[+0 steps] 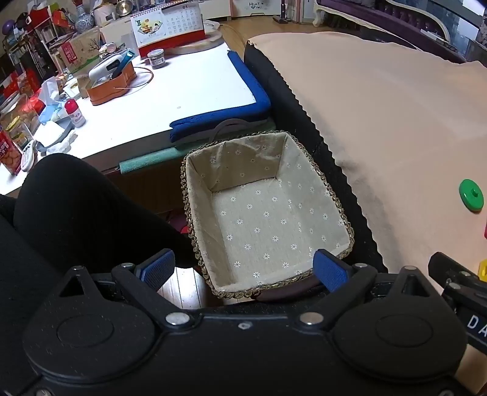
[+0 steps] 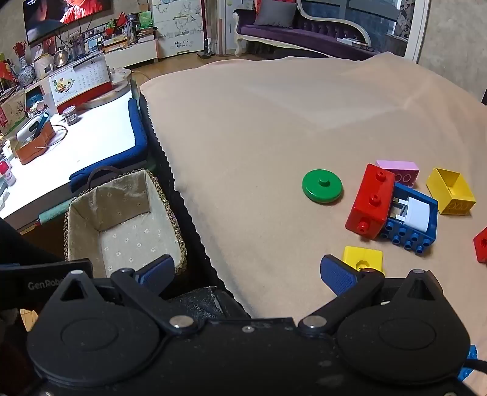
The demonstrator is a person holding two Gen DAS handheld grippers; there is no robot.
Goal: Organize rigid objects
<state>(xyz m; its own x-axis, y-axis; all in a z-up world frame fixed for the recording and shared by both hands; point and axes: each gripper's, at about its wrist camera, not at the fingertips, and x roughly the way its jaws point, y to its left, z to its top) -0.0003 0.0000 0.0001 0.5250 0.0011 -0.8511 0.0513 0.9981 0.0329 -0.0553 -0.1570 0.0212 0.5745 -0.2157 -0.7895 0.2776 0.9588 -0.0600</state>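
Both your grippers are spread wide with nothing in them: the left gripper [image 1: 248, 269] hangs over the near end of the basket [image 1: 345, 225], the right gripper [image 2: 246, 271] sits above the edge of the beige cloth [image 2: 258, 121]. That basket is a rectangular woven one with a braided rim and a floral fabric lining, and it stands in the gap between the cloth-covered surface and the white table [image 1: 188, 88]. The toys are all on the cloth off to your right: a flat green disc [image 2: 322, 185] with a little stud on top, well apart from the basket; a glossy red brick [image 2: 369, 202] leaning on a blue studded brick [image 2: 411, 225] that has a white piece tucked inside; a pink brick [image 2: 398, 170] just behind them; a hollow yellow brick [image 2: 450, 190] lying on its side; and a flat yellow square [image 2: 363, 259] just beside your right finger. The cloth looks soft, with a zigzag-cut edge. The white table has blue padded edging, a desk calendar [image 1: 167, 26] and an orange box of clutter [image 1: 111, 82]. There's a purple sofa [image 2: 298, 33] at the back and a TV [image 2: 64, 13] that's on.
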